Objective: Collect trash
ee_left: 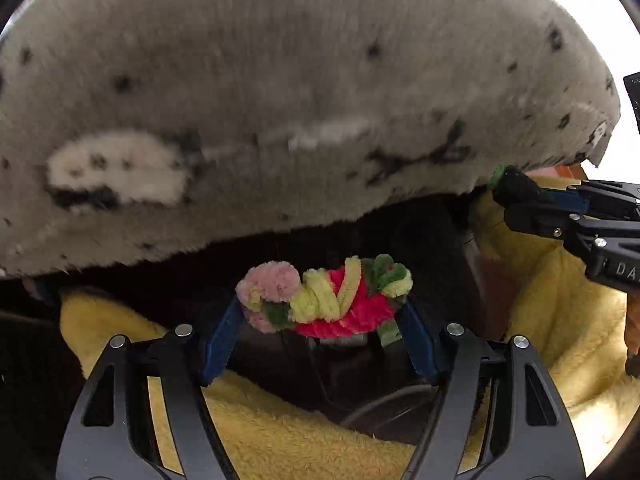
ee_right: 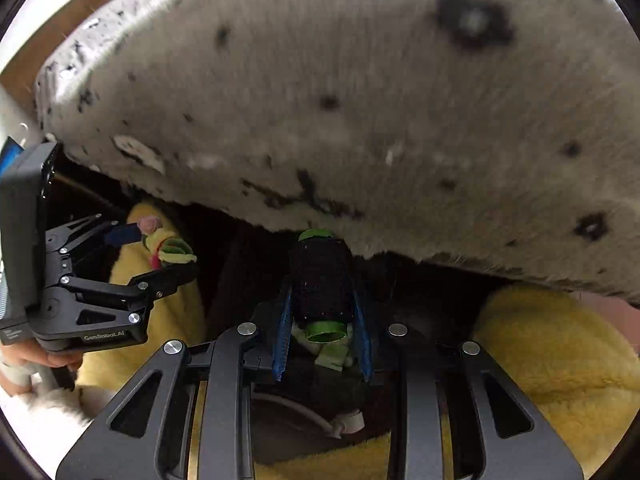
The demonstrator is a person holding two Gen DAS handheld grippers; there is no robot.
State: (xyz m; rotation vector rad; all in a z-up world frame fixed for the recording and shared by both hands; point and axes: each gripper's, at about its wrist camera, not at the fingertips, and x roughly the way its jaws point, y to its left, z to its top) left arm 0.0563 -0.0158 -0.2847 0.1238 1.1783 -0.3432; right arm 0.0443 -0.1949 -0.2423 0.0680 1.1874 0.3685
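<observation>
My left gripper (ee_left: pixel 322 312) is shut on a tangled bundle of pink, yellow, red and green pipe cleaners (ee_left: pixel 326 298), held across its blue pads. It also shows in the right wrist view (ee_right: pixel 168 250) at the left. My right gripper (ee_right: pixel 322 292) is shut on a spool of black thread with green ends (ee_right: pixel 320 284). In the left wrist view the right gripper (ee_left: pixel 516 196) reaches in from the right with the spool (ee_left: pixel 510 184). Both hover over a dark opening ringed by yellow fleece (ee_left: pixel 280 428).
A large grey spotted plush cushion (ee_left: pixel 280 92) overhangs close above both grippers and fills the upper half of both views (ee_right: pixel 360 100). Yellow fleece (ee_right: pixel 552 352) lies to the right and below. A white cable (ee_right: pixel 312 416) lies in the dark hollow.
</observation>
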